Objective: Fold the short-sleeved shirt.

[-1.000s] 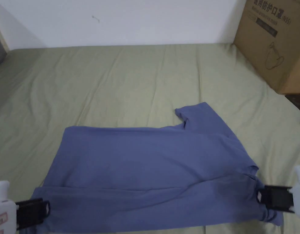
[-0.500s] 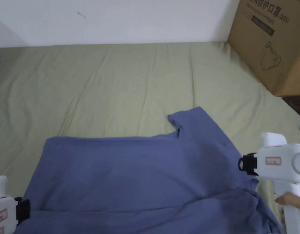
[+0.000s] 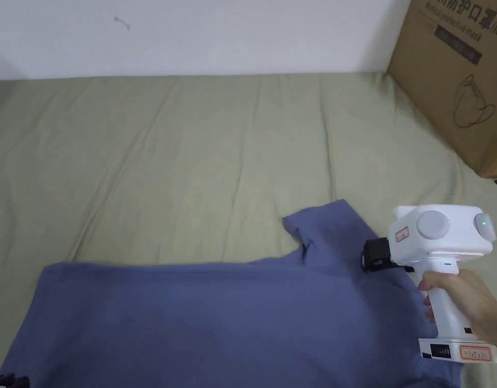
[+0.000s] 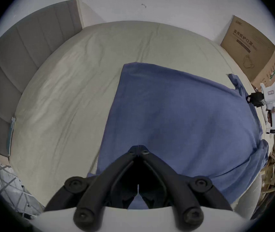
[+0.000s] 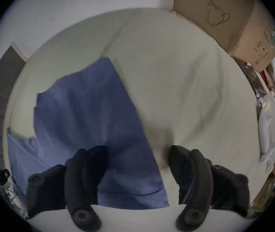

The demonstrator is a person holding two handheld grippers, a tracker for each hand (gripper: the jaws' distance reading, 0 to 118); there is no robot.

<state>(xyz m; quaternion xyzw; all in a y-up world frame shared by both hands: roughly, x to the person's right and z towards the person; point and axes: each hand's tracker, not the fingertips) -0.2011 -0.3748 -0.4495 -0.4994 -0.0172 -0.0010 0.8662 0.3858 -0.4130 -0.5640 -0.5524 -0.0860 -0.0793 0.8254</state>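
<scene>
At 6 o'clock the left gripper (image 4: 138, 149) has its jaws together, over the blue shirt (image 3: 217, 318) spread on the bed (image 3: 192, 151). At 3 o'clock the right gripper (image 3: 371, 255) hangs with jaws apart by the sleeve edge (image 3: 323, 222). Bare sheet runs to 12; a cardboard box (image 3: 459, 76) stands at 2.

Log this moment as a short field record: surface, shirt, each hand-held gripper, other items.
surface: green bed sheet, wrinkled
shirt: blue short-sleeved shirt lying flat, one sleeve pointing toward the wall
left hand-held gripper: jaws closed together at the shirt's near edge; whether cloth is pinched between them cannot be told
right hand-held gripper: jaws open, holding nothing, above the sleeve's edge, held by a hand
other items: cardboard box at the far right of the bed
</scene>
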